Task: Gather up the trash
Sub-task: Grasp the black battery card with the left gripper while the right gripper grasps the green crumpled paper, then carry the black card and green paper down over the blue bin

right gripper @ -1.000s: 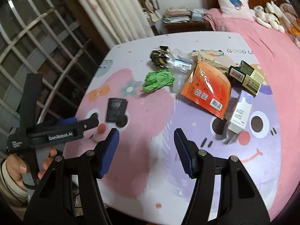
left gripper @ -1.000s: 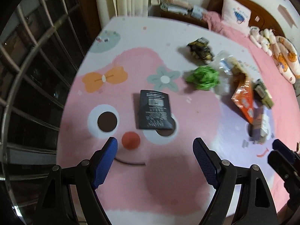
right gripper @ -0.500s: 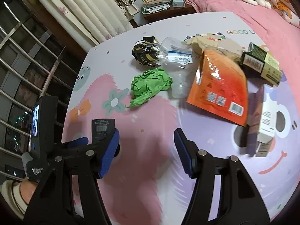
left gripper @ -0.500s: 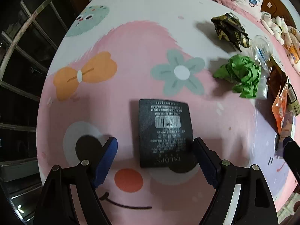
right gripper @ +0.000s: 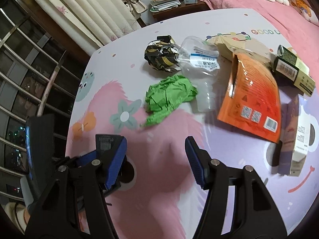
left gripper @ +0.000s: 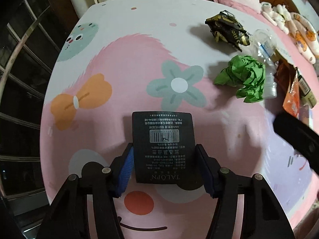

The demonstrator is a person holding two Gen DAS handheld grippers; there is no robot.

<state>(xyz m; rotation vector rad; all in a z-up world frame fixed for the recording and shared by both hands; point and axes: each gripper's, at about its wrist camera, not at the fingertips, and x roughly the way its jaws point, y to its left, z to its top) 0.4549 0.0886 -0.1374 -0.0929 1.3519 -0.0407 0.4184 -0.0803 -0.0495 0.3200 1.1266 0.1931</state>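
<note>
Flat black packet (left gripper: 163, 145) lies label-up on the pink cartoon mat (left gripper: 127, 63).

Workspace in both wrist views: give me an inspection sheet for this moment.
Surface: cartoon-print mat, pink and white, lying flat.
Job's things: black packet flat on the mat; green paper wad; black-gold wrapper; clear bottle; orange pouch; dark green box; white carton.
Clutter: paper stack on a stand behind the mat.
Grippers: left gripper has just been closing, its pads at the black packet's side edges; right gripper open over bare mat, nothing between its fingers.
Cables: nothing seen.
Surroundings: curtain, window bars, pink bed with plush toys.
</note>
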